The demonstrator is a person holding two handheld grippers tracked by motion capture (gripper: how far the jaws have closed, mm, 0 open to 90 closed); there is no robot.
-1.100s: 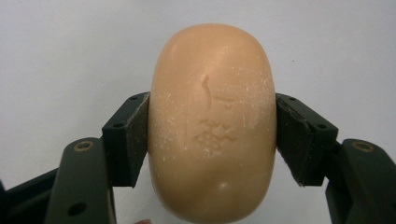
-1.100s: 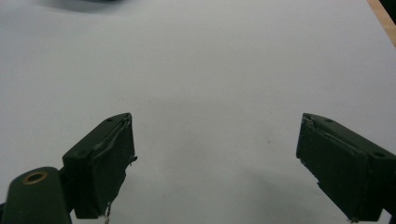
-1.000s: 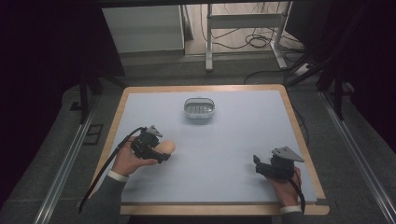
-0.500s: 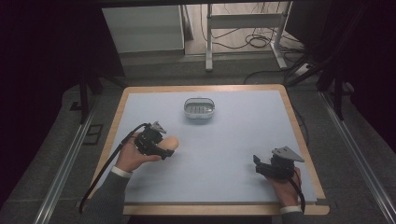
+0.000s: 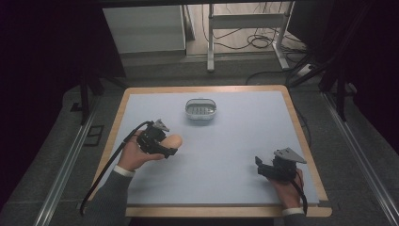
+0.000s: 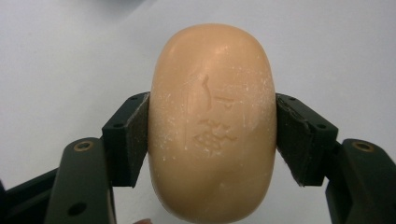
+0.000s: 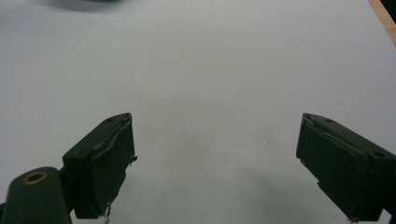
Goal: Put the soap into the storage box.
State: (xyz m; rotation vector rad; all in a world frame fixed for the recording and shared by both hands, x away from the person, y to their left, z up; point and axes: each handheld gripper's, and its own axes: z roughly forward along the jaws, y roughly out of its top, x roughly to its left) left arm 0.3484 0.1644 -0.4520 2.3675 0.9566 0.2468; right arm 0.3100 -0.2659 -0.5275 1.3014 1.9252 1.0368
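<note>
1. The left gripper has carried the soap bar slightly up the table toward the metal dish; the right gripper is unchanged.
2. The left pads clamp the soap's sides.
3. The soap is a smooth, peach, rounded oval with a stamped face.
4. The right jaws stand wide, empty.

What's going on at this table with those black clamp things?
A person holds a black two-jaw gripper in each hand. The left gripper is clamped on a peach-coloured oval bar of soap above the pale blue tabletop. The right gripper rests open with nothing between its jaws. A small oval metal dish sits farther back.
</note>
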